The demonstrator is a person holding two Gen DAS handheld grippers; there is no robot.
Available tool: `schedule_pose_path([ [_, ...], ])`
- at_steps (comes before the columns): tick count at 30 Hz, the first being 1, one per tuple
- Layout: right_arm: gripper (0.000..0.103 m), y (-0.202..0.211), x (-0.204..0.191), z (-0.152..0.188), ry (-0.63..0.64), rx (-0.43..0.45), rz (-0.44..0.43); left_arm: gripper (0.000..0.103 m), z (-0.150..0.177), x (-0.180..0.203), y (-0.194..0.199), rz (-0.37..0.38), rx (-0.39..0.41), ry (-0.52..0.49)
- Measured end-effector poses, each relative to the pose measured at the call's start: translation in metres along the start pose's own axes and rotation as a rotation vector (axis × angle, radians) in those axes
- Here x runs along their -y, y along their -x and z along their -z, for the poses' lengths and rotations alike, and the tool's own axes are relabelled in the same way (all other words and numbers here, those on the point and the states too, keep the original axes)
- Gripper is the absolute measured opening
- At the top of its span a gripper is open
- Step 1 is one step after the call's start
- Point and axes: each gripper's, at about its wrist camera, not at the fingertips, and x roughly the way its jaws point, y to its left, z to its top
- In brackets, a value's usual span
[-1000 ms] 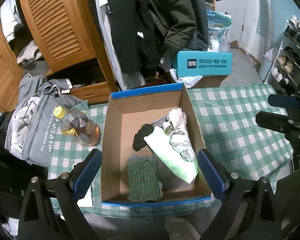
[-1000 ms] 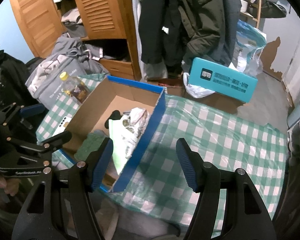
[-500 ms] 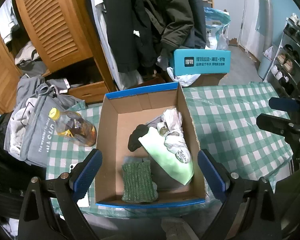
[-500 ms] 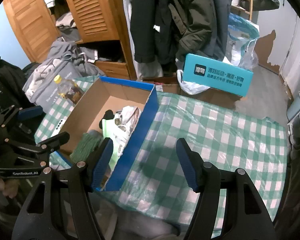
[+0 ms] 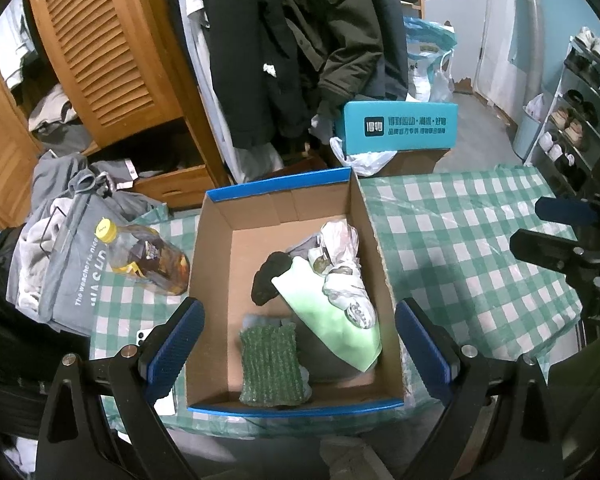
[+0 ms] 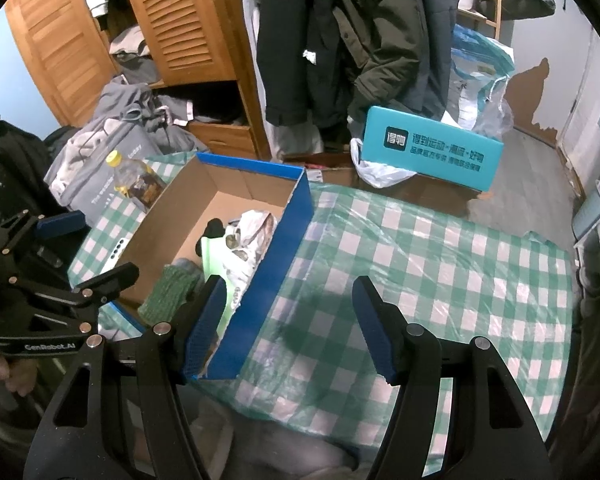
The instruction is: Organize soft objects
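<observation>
Left wrist view looks steeply down from the near edge into the box [image 5: 292, 196]. Right wrist view sits just to its right, facing the checked cloth [image 6: 440, 264]; both share box, cloth and wardrobe.

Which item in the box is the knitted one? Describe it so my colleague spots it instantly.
Find the open cardboard box with blue edges on the green checked tablecloth. At its near end, left of the pale green cloth, lies the knitted item. It is the only dark green, coarsely ribbed rectangular piece there.
</observation>
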Motion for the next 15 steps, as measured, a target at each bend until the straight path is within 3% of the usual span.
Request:
schedule_pose_path([
  [15,0.065,-0.0002,0.0005,-0.0001,-0.001,-0.001,-0.001,0.097,-0.0016,-0.0007,0.0033,-0.001,0.002,-0.006],
])
